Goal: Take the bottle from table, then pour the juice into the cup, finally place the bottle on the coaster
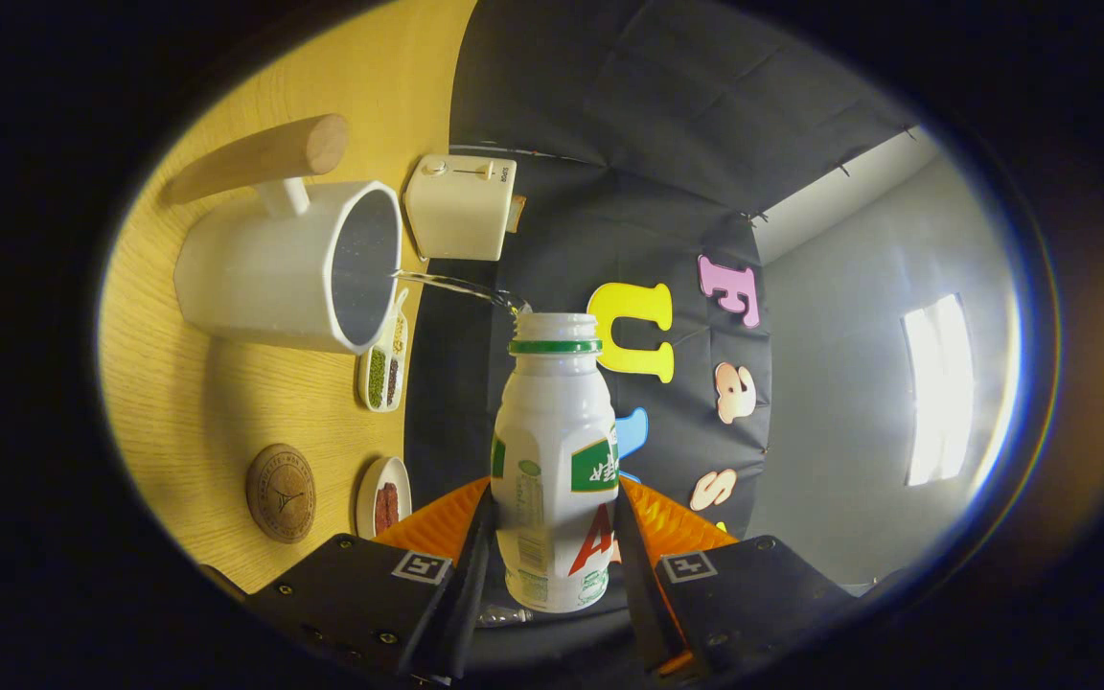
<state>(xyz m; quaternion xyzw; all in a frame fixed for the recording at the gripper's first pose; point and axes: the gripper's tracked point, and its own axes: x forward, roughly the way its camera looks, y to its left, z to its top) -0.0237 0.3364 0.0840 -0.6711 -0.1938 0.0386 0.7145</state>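
the bottle (555, 460), a white plastic one with a green ring under its open mouth and a green-and-white label, sits between the jaws of the gripper (552, 551), which are closed in on its lower body, one finger pressing each side. the whole view is rolled over, so the bottle is tipped toward the cup and a thin clear stream (456, 286) runs from its mouth across to the cup's rim.

going by size: the worktop (226, 402), pale wood grain, takes up the side beyond the bottle's mouth. on it stands the cup (288, 266), a big white vessel with a dark inside and a long round wooden handle (260, 158) fixed on a white stub. just past the cup is a cream toaster (461, 206) with two knobs on its face. beside the cup's rim lies a narrow white divided dish (384, 364) holding green and dark bits. nearer the fingers, a round wooden coaster (281, 493) lies flat on the worktop, bare, and next to it a small white saucer (384, 496) with something reddish brown in it. coaster and bottle are well apart.
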